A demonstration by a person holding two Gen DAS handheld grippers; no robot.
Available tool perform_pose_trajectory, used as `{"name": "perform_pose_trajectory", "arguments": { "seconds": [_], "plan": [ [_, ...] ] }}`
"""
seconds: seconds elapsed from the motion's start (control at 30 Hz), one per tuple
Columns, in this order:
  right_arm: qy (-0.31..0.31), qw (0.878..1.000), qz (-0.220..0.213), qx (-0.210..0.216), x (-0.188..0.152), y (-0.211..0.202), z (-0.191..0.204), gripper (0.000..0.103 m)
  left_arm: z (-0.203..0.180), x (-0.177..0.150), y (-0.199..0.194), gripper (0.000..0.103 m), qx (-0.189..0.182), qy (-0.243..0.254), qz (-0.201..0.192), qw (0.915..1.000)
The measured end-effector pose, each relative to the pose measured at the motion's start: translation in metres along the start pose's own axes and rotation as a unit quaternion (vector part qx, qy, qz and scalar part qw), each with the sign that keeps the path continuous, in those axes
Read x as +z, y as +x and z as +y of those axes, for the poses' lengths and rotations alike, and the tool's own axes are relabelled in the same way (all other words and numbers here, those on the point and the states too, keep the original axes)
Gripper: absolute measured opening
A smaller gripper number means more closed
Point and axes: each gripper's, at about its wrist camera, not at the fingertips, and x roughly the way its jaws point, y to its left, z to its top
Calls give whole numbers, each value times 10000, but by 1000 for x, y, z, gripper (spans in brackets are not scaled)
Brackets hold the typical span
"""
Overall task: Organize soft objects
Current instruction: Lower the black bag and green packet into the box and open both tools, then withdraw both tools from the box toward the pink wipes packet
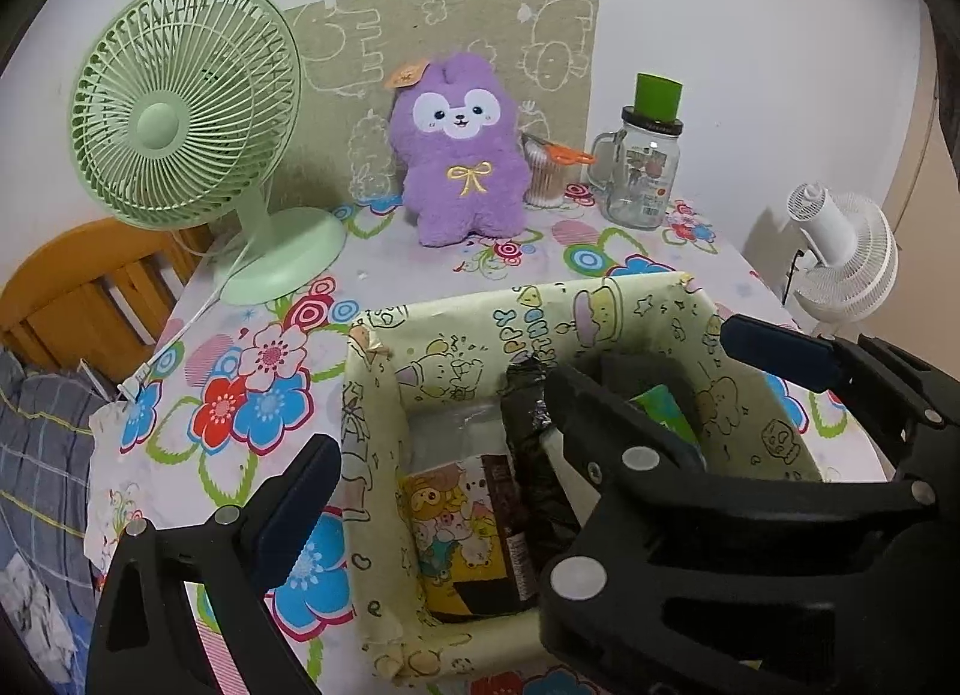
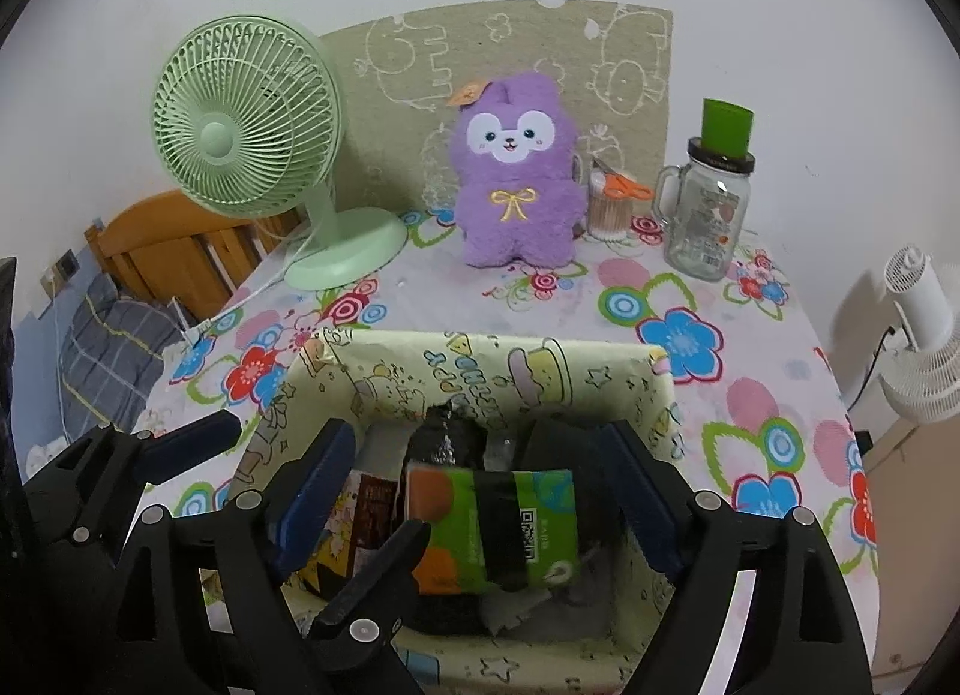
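Observation:
A yellow cartoon-printed box (image 1: pixel 456 335) (image 2: pixel 480 362) stands on the flowered table. Inside lie a yellow cartoon pack (image 1: pixel 459 527), a black packet (image 1: pixel 531 455) and a green pack (image 2: pixel 510 521) with a QR code. A purple plush toy (image 1: pixel 459 149) (image 2: pixel 516 173) sits upright at the back of the table. My left gripper (image 1: pixel 444 449) is open over the box's left part. My right gripper (image 2: pixel 480 485) is open, its fingers either side of the green pack without gripping it. The right gripper's fingers (image 1: pixel 774 350) also show in the left wrist view.
A green desk fan (image 1: pixel 186 125) (image 2: pixel 246 119) stands back left. A glass jar with a green lid (image 1: pixel 645 161) (image 2: pixel 711 203) and a cotton-swab cup with orange scissors (image 1: pixel 549 170) (image 2: pixel 612 203) stand back right. A white fan (image 1: pixel 840 251) is off the right edge, a wooden chair (image 1: pixel 78 287) at left.

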Motion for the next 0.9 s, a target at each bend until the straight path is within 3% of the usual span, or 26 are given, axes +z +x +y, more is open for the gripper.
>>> {"name": "perform_pose_trajectory", "arguments": {
  "seconds": [0.9],
  "plan": [
    [30,9987,-381,-344,-34,-74,-2,92,-30,-27,-58,101,-87,223,-365,9990]
  ]
}}
